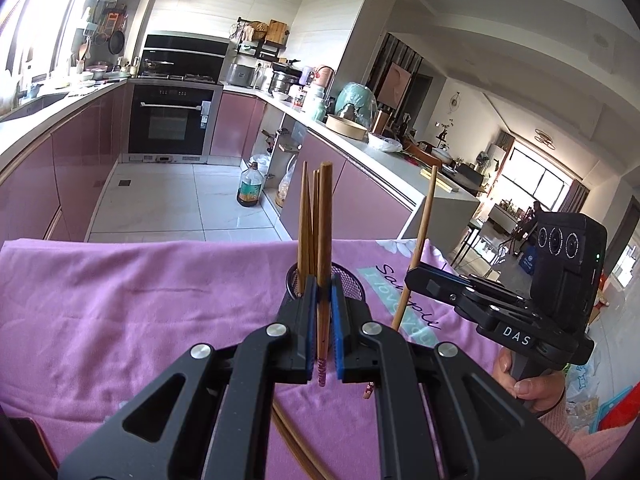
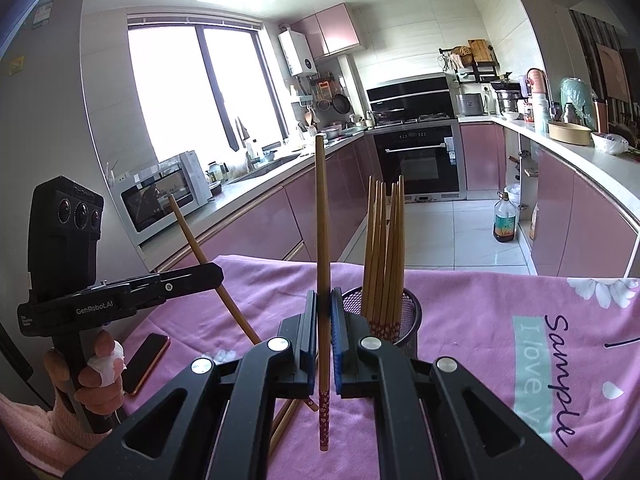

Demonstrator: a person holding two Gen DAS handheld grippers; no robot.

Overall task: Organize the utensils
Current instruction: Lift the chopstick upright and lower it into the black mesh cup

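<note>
Both tongs are clenched, one chopstick each. Left tongs (image 1: 325, 300) grip a chopstick (image 1: 324, 240) near its patterned end, held about upright, thin end up. Right tongs (image 2: 325, 312) grip another chopstick (image 2: 322, 220) the same way, patterned end hanging below the pads.

Mesh cup (image 2: 404, 328) stands on the table, on the pink cloth (image 2: 480, 312), w/ a bunch of chopsticks (image 2: 384, 240) already in it, patterned ends down. It sits just beyond and a bit right of the right tongs; in the left wrist view it's right behind the left tongs. More loose chopsticks (image 1: 296, 440) lie on the cloth under the tongs. Phone (image 2: 146, 360) lies near the cloth's left edge, by the person's left hand (image 2: 96, 372).

Risks, as I judge them:
- Each grip is low on a long stick, so it can swivel between the pads and tip on the way to the cup.
- Two tongs heading for one small cup could clash, or a held stick could hit the standing bunch and topple the cup.
- Cup is light mesh on soft cloth; a side knock may slide or tip it.
- Letting go before the end is inside the rim = stick drops on the table.
</note>
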